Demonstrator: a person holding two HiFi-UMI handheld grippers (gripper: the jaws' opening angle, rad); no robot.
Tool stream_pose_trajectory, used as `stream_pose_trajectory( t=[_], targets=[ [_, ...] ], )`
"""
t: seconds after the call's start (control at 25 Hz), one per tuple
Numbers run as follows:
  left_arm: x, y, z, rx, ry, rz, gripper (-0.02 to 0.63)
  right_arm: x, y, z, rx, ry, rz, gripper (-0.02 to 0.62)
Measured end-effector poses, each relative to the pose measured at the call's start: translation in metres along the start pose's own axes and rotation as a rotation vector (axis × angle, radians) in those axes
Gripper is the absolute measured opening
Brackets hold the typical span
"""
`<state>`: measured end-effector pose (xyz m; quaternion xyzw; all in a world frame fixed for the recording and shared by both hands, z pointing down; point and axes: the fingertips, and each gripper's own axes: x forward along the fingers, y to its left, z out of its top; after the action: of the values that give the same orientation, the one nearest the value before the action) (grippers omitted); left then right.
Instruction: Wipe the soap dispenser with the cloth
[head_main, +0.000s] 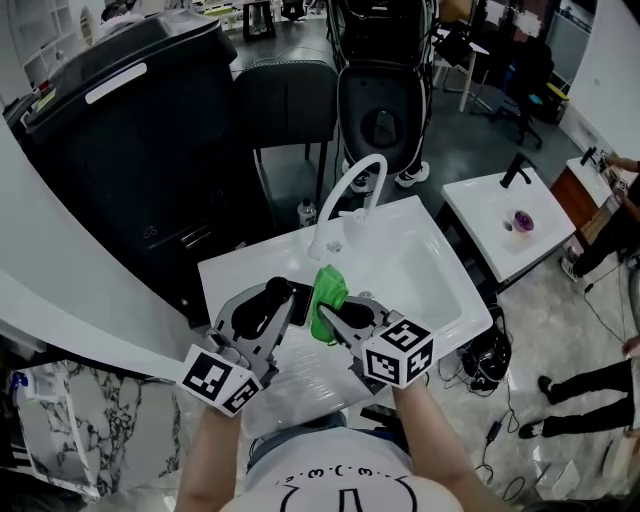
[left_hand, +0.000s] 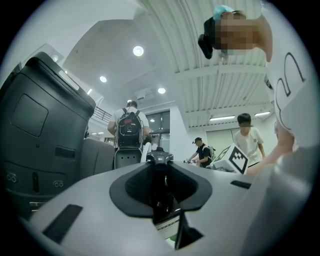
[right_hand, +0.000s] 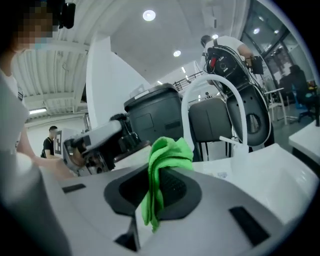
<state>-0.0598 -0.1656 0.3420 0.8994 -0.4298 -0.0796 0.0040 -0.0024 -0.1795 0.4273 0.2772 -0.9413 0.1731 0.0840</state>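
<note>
Cloth (right_hand: 165, 162), soft and light, hangs pinched in the right gripper (head_main: 338, 318) above the sink (head_main: 420, 260), beside the left gripper (head_main: 272, 305) clamped on the dark soap dispenser (left_hand: 160, 160), probably slick, best gripped round its body.

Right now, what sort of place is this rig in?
Probably an open lab or workshop with mock washroom stations: a white sink with a faucet stands free on the floor, a second sink beside it, an office chair behind.
</note>
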Motion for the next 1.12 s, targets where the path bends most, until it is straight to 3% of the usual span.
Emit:
stream_pose_trajectory(
  t=[0.24,0.44,0.6,0.76,0.88,1.12],
  targets=[
    [-0.001,-0.013,0.008,0.124,-0.003,-0.074,0.091,0.003,-0.013,-0.024,-0.022,0.087,-0.053,0.049],
    [-0.007,-0.033,0.010,0.247,0.048,-0.184,0.089,-0.017,-0.024,-0.004,-0.036,0.031,-0.043,0.049],
    [-0.011,-0.049,0.007,0.396,0.099,-0.282,0.089,-0.033,-0.015,0.035,0.025,-0.126,0.084,0.049],
    [-0.011,-0.060,0.003,0.465,0.103,-0.332,0.089,-0.039,0.001,0.064,0.099,-0.248,0.240,0.049],
    [-0.011,-0.064,0.001,0.478,0.105,-0.343,0.089,-0.034,0.013,0.061,0.121,-0.222,0.340,0.049],
    [-0.016,-0.063,-0.008,0.479,0.132,-0.358,0.089,-0.016,0.013,0.025,0.236,-0.052,0.493,0.048]
  ],
)
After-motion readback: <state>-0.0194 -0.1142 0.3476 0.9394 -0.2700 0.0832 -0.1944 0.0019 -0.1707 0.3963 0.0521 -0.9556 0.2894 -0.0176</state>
